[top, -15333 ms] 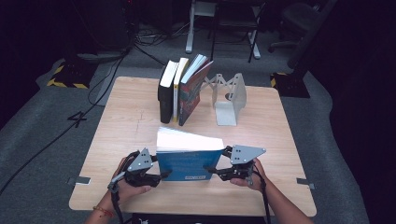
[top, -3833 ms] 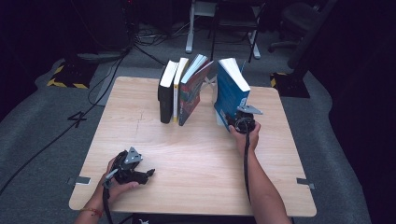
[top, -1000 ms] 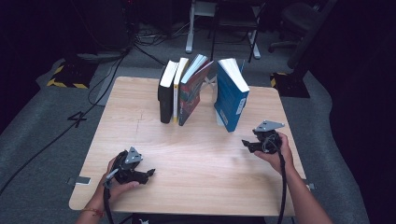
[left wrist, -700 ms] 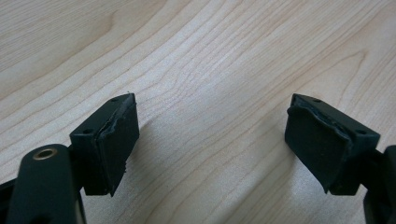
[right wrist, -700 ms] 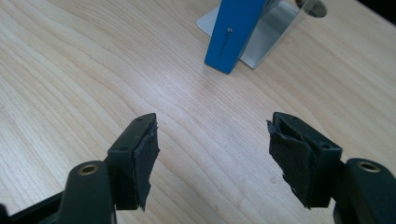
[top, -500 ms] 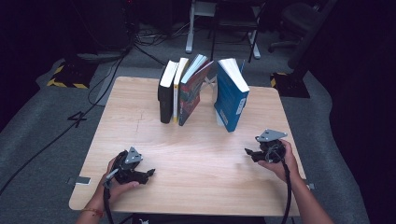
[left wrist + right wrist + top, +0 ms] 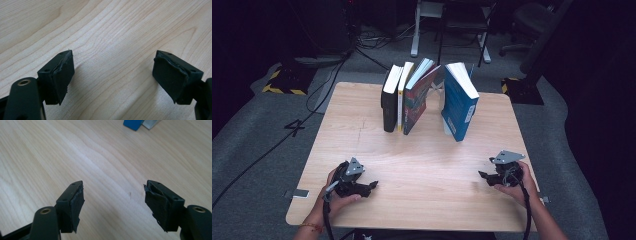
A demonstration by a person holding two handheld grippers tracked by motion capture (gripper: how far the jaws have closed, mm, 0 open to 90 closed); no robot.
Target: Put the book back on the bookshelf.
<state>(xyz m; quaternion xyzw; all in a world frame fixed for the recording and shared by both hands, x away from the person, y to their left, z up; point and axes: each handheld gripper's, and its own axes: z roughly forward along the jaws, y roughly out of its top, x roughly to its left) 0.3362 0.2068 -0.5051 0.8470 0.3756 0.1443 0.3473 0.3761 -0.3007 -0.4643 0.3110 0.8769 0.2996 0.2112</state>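
Well beyond hand-held gripper (image 7: 482,175): blue book (image 7: 459,106).

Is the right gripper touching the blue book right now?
Apart. The high view shows bare table between the right gripper and the blue book; in the right gripper view the open jaws hold nothing, with the book's corner far off.
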